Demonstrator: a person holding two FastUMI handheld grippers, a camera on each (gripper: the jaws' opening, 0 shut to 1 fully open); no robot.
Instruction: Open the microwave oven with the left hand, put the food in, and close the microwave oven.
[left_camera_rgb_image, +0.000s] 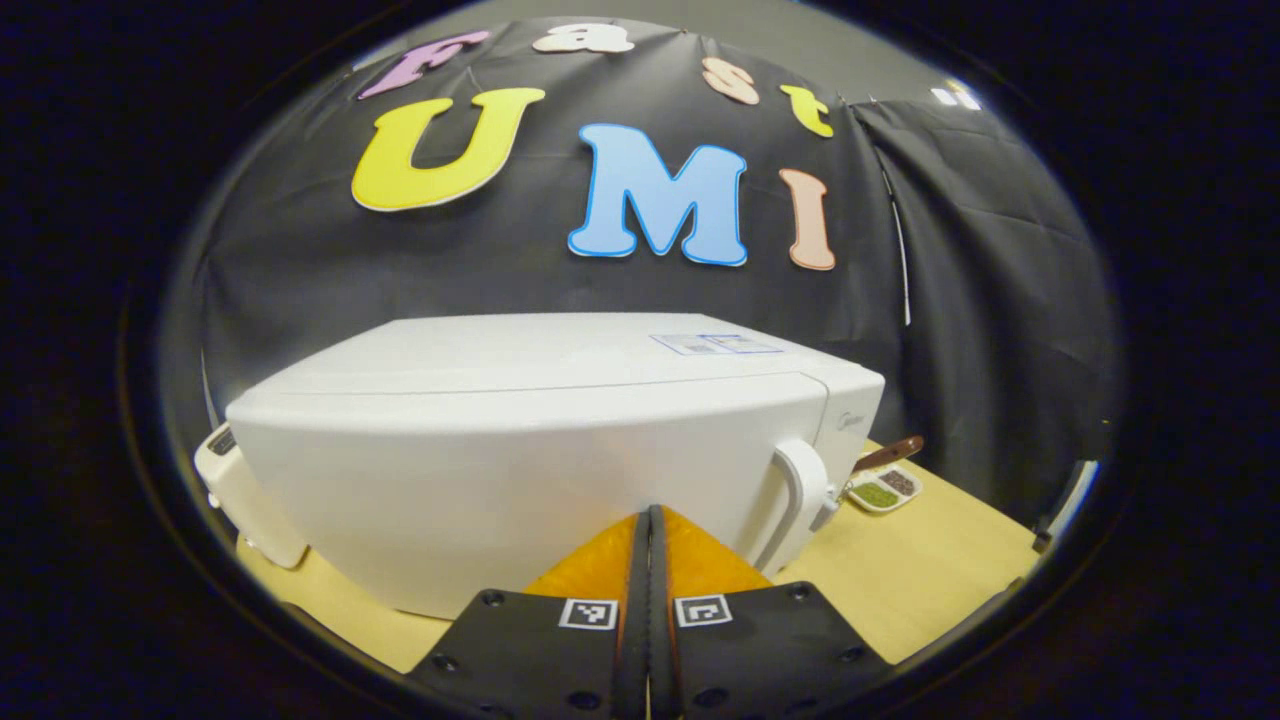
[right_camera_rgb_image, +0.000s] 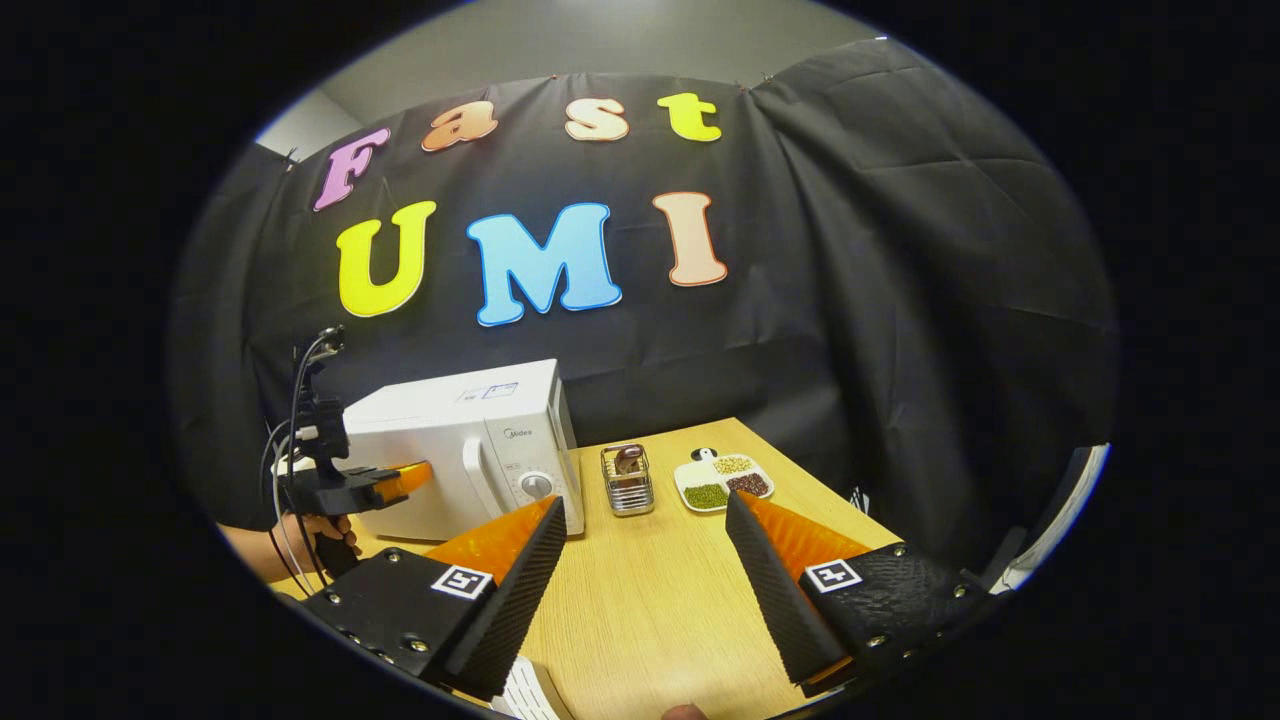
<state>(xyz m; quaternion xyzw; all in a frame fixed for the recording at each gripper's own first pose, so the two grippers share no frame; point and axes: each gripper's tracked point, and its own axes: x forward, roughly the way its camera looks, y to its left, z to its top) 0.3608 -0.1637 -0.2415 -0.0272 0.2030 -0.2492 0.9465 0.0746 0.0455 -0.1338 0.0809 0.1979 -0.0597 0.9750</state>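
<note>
- We judge the opening step is in hand: the white microwave oven (left_camera_rgb_image: 520, 440) stands with its door closed on the pale wooden table (right_camera_rgb_image: 640, 590), at ten o'clock in the right gripper view.
- Our left gripper (left_camera_rgb_image: 648, 520), fingers pressed together and empty, faces the door; the white door handle (left_camera_rgb_image: 800, 495) sits at three o'clock.
- Next we need the fingers hooked behind that handle.
- Our right gripper (right_camera_rgb_image: 640, 530) hangs spread wide, empty; the food in the small wire basket (right_camera_rgb_image: 627, 478) waits at twelve o'clock.

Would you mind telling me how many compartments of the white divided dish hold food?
3: green bits front left, pale yellow bits at the back, dark reddish bits front right in the white divided dish on the wooden table.
</note>
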